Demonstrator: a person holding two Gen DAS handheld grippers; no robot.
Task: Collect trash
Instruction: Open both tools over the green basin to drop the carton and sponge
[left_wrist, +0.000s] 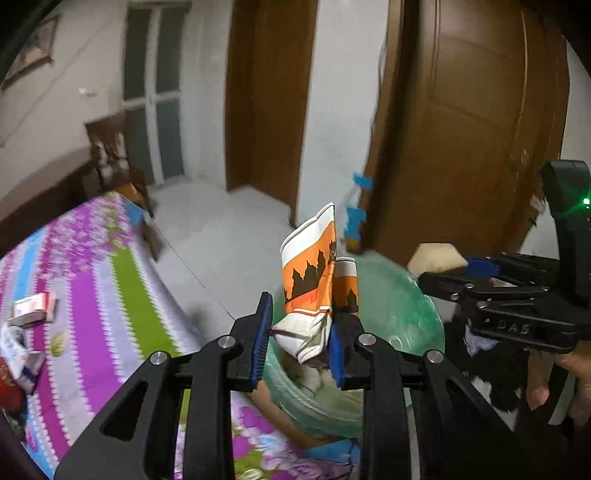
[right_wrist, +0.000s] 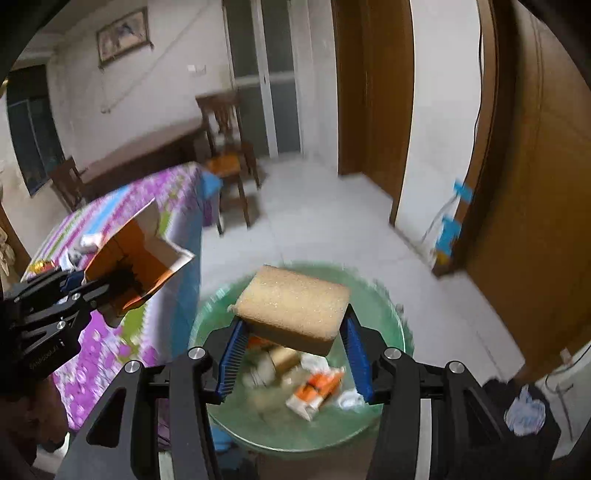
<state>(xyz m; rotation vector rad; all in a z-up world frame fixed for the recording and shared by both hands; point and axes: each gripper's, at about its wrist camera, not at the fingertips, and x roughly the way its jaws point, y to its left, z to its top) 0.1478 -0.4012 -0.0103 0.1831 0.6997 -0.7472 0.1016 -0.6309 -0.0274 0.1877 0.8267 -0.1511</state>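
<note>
Right gripper (right_wrist: 291, 354) clamps a tan sponge (right_wrist: 293, 306) directly above the green-lined trash bin (right_wrist: 388, 317), nearer its centre. Left gripper (left_wrist: 299, 341) pinches a crushed orange carton (left_wrist: 310, 280) upright over the bin's table-side rim.

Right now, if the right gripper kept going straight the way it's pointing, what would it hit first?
Probably the trash bin lined with a green bag. The right gripper, shut on a sponge, points down into its mouth, so the litter inside would come first, though depth is unclear.
</note>
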